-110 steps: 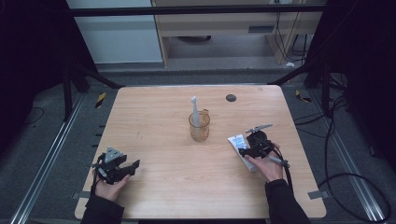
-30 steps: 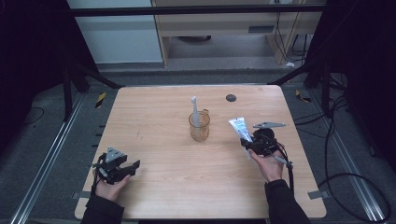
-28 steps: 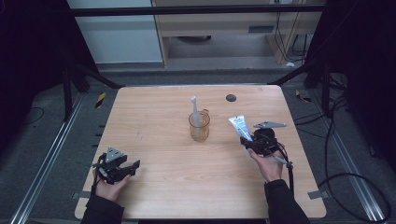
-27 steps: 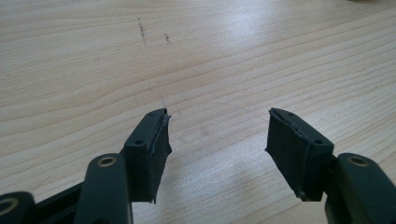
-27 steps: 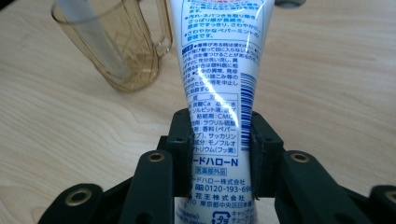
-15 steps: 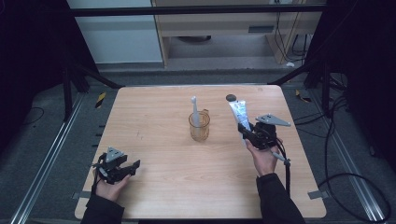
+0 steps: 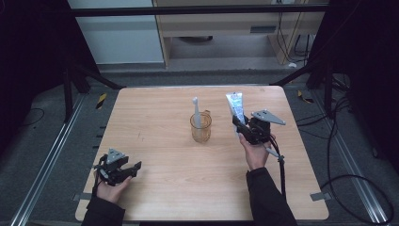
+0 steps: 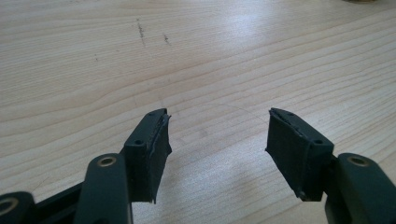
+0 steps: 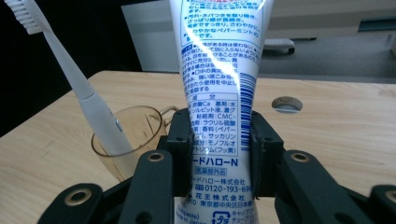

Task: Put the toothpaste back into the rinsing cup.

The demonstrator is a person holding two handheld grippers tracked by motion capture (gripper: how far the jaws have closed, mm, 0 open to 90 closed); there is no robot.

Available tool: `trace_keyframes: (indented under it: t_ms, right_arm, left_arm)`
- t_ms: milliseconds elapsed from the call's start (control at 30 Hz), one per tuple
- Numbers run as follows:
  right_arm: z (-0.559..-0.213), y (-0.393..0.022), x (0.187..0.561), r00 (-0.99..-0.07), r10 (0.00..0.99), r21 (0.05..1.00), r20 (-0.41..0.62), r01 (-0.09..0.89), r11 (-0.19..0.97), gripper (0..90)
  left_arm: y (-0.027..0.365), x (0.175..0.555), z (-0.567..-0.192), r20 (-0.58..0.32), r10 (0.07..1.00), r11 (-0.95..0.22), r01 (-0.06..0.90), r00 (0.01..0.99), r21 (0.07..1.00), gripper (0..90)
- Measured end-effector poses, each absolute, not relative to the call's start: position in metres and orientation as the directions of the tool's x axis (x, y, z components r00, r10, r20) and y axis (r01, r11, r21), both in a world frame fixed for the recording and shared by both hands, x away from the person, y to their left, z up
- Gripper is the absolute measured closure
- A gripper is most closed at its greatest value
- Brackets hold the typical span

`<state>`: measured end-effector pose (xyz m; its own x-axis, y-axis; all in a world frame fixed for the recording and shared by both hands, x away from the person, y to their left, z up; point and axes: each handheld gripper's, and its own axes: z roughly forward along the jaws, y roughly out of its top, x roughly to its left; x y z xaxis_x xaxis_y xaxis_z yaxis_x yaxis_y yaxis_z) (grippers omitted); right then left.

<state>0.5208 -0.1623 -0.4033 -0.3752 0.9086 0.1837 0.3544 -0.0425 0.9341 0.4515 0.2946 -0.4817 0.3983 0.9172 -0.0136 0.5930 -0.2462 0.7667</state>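
**Toothpaste tube held upright beside the cup**

High view: wooden table (image 7: 155,113), with an amber cup (image 7: 200,127) near the middle and a white toothbrush (image 7: 196,113) standing in it. Just right of the cup, the right gripper (image 7: 241,123) raised off the table in the person's right hand, clamped on a white toothpaste tube (image 7: 235,106) that stands nearly upright, crimped end up. Tube and cup close but apart. At the near left corner, the left gripper (image 7: 129,169) low over the wood in the left hand, jaws parted, holding nothing.

Left gripper view: two black jaws spread wide over bare wood grain, empty gap between them, pads (image 8: 156,149) worn at the edges.

Right gripper view: jaws closed on the tube's lower body, one pad on each side, printed label facing the camera. Cap end down and cut off by the bottom edge. Cup and toothbrush to the left and a little beyond; a round hole (image 9: 286,103) in the tabletop farther back on the right.

Handling, as a judgement: light, soft-walled and glossy, so likely to dent and slide under a hard squeeze. Best taken across the flatter sides of the body, near the stiffer shoulder by the cap, with moderate pressure. Thin cup probably easy to tip if knocked.
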Motion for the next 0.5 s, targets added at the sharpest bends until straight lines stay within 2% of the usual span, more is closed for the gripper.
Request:
trace_keyframes:
  t_ms: [500]
  right_arm:
    - [-0.399, -0.139, 0.541, -0.364, 0.908, 0.954, 0.209, 0.282, -0.106, 67.0]
  left_arm:
    - [0.295, 0.451, -0.481, -0.017, 0.918, -0.242, 0.593, 0.396, 0.768, 38.3]
